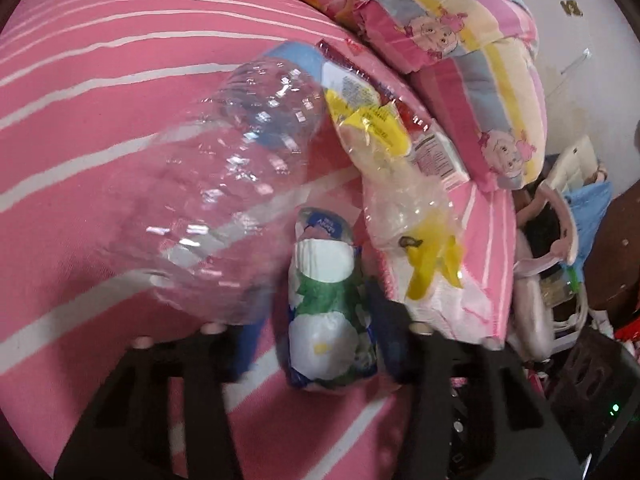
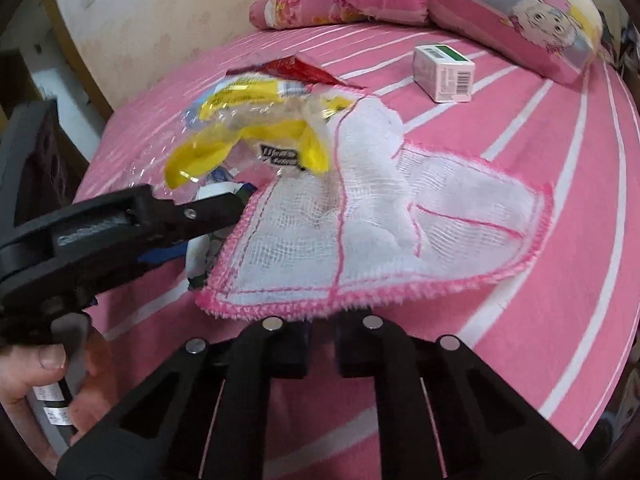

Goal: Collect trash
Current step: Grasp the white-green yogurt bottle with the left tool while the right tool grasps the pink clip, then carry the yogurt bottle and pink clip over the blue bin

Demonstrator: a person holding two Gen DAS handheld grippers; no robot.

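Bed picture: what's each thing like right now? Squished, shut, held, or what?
clear bottle, looks empty, on its side on the bed.
green-and-white wrapper, crumpled, pinched by the left gripper.
yellow plastic bag, crumpled.
white cloth, rumpled, its edge at the right gripper; can't tell if it's gripped.
small box, shut, resting on the bed.

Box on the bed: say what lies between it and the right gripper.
The cloth spreads between the right gripper and the box, its near edge at the fingertips; beyond it, bare bed.
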